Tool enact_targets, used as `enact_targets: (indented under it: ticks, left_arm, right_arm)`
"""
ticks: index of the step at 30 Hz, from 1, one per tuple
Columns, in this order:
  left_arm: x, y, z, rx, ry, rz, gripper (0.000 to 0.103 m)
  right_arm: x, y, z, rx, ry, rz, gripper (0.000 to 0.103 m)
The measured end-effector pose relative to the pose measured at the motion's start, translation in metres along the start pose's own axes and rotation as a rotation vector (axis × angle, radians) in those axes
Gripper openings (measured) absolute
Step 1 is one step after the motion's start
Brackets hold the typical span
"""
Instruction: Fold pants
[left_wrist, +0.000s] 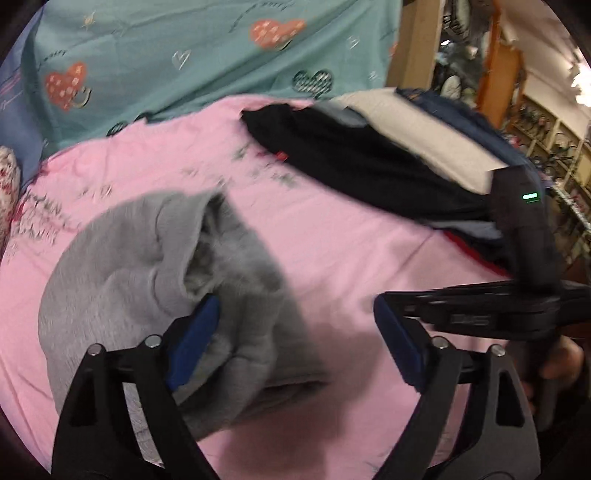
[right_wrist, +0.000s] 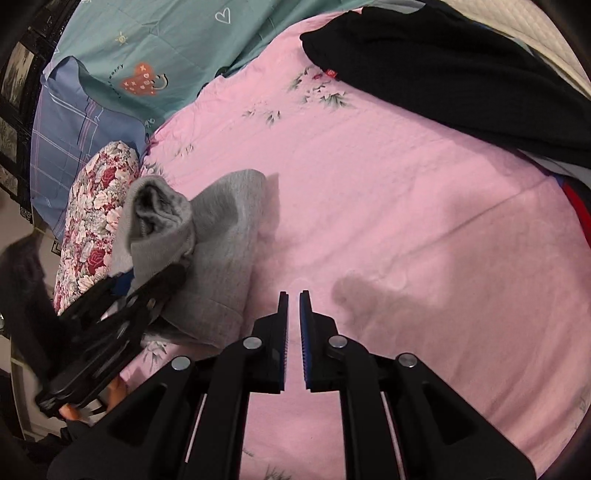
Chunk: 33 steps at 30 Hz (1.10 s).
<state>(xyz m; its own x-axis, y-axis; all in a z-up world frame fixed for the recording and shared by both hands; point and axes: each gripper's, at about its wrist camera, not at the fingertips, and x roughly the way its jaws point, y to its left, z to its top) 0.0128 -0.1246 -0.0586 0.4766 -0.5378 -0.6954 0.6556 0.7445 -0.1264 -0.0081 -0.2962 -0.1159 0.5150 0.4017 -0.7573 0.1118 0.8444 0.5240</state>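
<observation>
The grey pants (left_wrist: 122, 280) lie bunched and partly folded on the pink bedsheet (left_wrist: 332, 236). My left gripper (left_wrist: 295, 310) is open wide just over them, its left pad (left_wrist: 192, 339) touching the grey fabric. In the right wrist view the grey pants (right_wrist: 218, 251) lie at the left with the left gripper (right_wrist: 155, 284) against them. My right gripper (right_wrist: 293, 295) is shut and empty above the bare pink sheet (right_wrist: 406, 221), to the right of the pants. It also shows in the left wrist view (left_wrist: 380, 302) at the right.
A stack of folded clothes, black (left_wrist: 362, 173) on top with white and blue ones behind, lies at the far right of the bed. A teal heart-print quilt (left_wrist: 184, 55) lies at the back. A floral pillow (right_wrist: 92, 214) is at the left edge.
</observation>
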Motion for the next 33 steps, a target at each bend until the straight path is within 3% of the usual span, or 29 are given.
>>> enact_targets:
  ticks: [2,4,5,8,11,12,14,16,18,20,22,23,24,27,31,33]
  left_arm:
    - [-0.019,0.002,0.007,-0.022,-0.018,-0.069,0.089]
    - [-0.047,0.02,0.01,-0.076,-0.066,-0.081,0.091]
    - [-0.058,0.027,0.01,-0.101,-0.088,-0.064,0.091]
    - [-0.091,0.072,-0.001,-0.217,-0.137,0.078,0.092]
    - [-0.098,0.114,-0.022,-0.34,-0.116,0.121,0.091]
    - [-0.098,0.123,-0.03,-0.378,-0.103,0.114,0.087]
    - [-0.095,0.132,-0.044,-0.421,-0.078,0.068,0.068]
    - [-0.08,0.136,-0.055,-0.436,-0.032,0.024,0.041]
    - [-0.058,0.137,-0.063,-0.433,0.025,-0.001,0.027]
    - [-0.036,0.139,-0.07,-0.441,0.069,0.01,0.025]
    - [-0.023,0.139,-0.074,-0.467,0.096,0.005,0.025]
    - [-0.023,0.137,-0.072,-0.455,0.091,0.003,0.025]
    - [-0.025,0.131,-0.068,-0.425,0.082,-0.01,0.025]
    - [-0.027,0.114,-0.056,-0.364,0.065,-0.086,0.025]
    - [-0.003,0.109,-0.055,-0.365,0.12,-0.084,0.025]
    - [0.008,0.109,-0.059,-0.367,0.142,-0.084,0.026]
  right_arm:
    - [0.002,0.001,0.004,-0.011,0.005,-0.009,0.009]
    - [-0.004,0.002,0.01,-0.018,-0.002,-0.017,0.015]
    - [-0.009,0.005,0.015,-0.022,-0.011,-0.009,0.024]
    - [-0.022,0.02,0.026,-0.058,-0.04,0.03,0.067]
    - [-0.026,0.052,0.035,-0.126,-0.057,0.095,0.078]
    - [-0.023,0.066,0.038,-0.152,-0.048,0.12,0.083]
    - [-0.014,0.093,0.047,-0.209,-0.028,0.149,0.086]
    - [-0.003,0.114,0.057,-0.259,-0.029,0.141,0.086]
    - [0.016,0.128,0.072,-0.292,-0.012,0.114,0.088]
    - [0.039,0.134,0.083,-0.319,0.049,0.096,0.091]
    - [0.072,0.132,0.089,-0.319,0.148,0.097,0.084]
    - [0.084,0.127,0.089,-0.284,0.178,0.132,0.035]
    - [0.095,0.12,0.089,-0.243,0.216,0.172,0.023]
    - [0.084,0.104,0.094,-0.161,0.194,0.204,0.02]
    - [0.046,0.095,0.107,-0.138,0.12,0.195,0.02]
    - [0.048,0.085,0.109,-0.127,0.137,0.165,0.021]
